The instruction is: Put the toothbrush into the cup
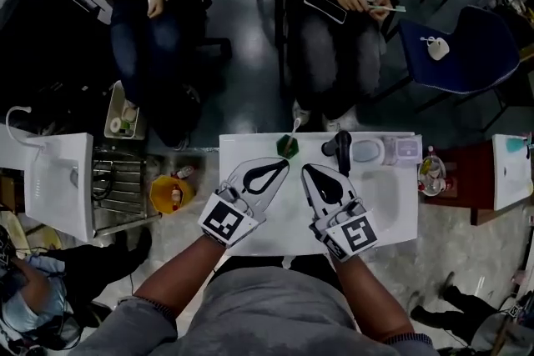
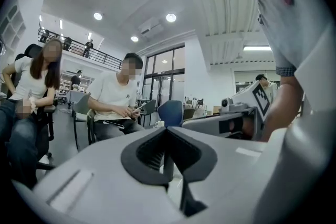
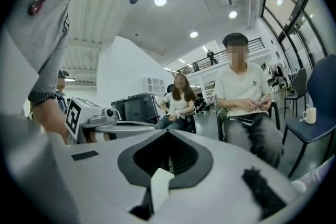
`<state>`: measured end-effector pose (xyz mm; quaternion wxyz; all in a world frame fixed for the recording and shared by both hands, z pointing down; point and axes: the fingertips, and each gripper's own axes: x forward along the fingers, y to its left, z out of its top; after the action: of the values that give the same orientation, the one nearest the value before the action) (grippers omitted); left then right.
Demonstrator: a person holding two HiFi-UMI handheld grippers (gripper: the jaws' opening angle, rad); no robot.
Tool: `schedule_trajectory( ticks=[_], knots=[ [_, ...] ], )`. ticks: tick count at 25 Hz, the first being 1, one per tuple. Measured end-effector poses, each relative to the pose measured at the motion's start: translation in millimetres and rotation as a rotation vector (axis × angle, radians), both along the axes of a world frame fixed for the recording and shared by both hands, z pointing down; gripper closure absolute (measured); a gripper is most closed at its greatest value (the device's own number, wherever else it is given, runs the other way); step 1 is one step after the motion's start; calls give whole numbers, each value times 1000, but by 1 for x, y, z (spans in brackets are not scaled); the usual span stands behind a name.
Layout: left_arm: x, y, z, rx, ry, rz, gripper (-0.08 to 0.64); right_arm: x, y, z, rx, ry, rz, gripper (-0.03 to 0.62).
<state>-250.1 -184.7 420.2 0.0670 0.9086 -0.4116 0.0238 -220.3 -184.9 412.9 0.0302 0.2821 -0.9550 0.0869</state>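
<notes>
**A:** Left gripper, what's the state?

**B:** Left gripper (image 1: 279, 167) is clenched. Its fingers (image 2: 137, 153) meet at the tips, and the loop between them holds nothing.

**A:** Right one?

**B:** Same for the right gripper (image 1: 310, 172). Its fingers (image 3: 131, 161) are pressed together at the tips with nothing gripped. Both grippers are over the white sink top (image 1: 279, 225), side by side, tips angled toward each other but apart.

**A:** Where's the toothbrush?

**B:** The toothbrush (image 1: 294, 129) is already in the green cup (image 1: 287, 148), standing with its head up and leaning a bit. The cup sits on the sink top just past the left fingertips, and ahead and to the left of the right fingertips. Neither gripper touches it.

**A:** Anything else close by?

**B:** A black faucet (image 1: 338, 148) is just beyond the right fingertips. Two people sit on chairs well beyond both sets of fingertips.
</notes>
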Motion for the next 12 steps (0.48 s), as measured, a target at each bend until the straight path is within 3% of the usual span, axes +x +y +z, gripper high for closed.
schedule_trajectory(
  ticks=[8,12],
  knots=[
    [11,38,-23,1,18,28,552,5,37,-21,28,25,-105,578],
    [12,46,-22,40,-27,53,552,8,46,-25,27,24,-118,578]
  ],
)
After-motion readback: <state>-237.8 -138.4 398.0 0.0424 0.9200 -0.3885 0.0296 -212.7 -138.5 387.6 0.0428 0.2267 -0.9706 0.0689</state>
